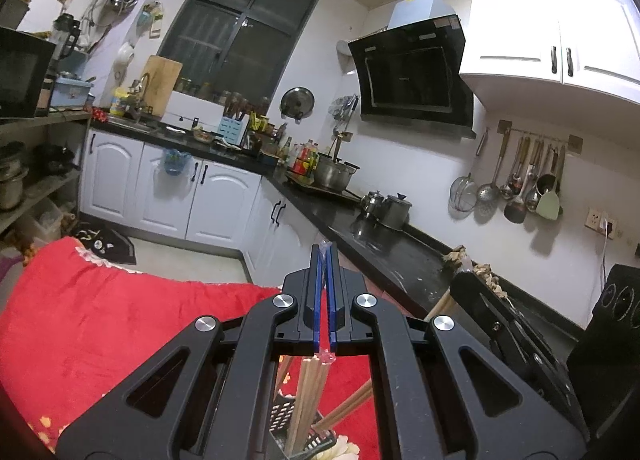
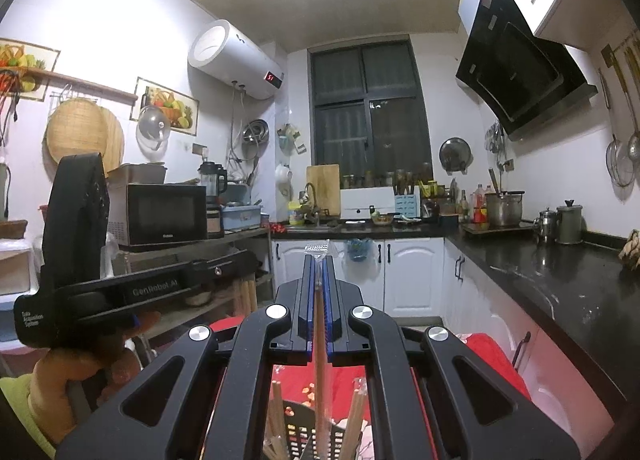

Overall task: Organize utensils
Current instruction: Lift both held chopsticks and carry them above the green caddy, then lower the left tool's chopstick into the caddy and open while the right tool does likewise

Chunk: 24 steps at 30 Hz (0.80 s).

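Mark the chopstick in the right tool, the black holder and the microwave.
chopstick (image 2: 319,324): right wrist view, shaft between the pads.
black holder (image 2: 298,426): right wrist view, perforated wall.
microwave (image 2: 162,214): right wrist view, door glass.

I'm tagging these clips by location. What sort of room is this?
A home kitchen, most likely: a range hood over the black counter, ladles hung on the wall, and a microwave.
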{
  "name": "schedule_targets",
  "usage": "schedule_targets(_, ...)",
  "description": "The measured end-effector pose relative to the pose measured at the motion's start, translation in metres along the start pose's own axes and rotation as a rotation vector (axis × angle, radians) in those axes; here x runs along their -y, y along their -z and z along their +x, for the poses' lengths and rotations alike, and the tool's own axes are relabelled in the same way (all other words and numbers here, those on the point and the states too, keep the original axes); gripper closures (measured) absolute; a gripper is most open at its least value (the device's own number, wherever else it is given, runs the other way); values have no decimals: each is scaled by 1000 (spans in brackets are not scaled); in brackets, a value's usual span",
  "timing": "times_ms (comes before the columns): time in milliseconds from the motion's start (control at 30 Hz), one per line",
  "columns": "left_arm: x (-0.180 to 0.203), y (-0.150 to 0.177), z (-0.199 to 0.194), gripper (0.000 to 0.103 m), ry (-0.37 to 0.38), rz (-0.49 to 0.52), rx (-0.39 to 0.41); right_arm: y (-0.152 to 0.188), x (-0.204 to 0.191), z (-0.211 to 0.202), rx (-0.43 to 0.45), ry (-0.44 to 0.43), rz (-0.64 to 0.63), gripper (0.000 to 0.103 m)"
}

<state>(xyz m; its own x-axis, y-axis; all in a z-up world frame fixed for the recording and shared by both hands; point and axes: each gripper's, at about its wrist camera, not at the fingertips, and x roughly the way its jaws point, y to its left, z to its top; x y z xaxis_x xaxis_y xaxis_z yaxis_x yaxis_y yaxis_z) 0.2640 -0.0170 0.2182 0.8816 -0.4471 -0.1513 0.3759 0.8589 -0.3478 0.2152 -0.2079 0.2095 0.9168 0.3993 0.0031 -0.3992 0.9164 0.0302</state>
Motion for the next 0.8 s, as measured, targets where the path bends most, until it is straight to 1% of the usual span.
schedule_targets(200, -4, 10, 14, 102, -14, 11, -18, 11, 2, 14, -23, 13, 2, 99)
schedule_targets(367, -5, 22, 25, 102, -38, 46, -43, 24, 5, 25, -58, 26, 10, 99)
schedule_targets(800, -12, 55, 36, 102, -81, 86, -125, 52, 8, 41, -139, 46, 37, 99)
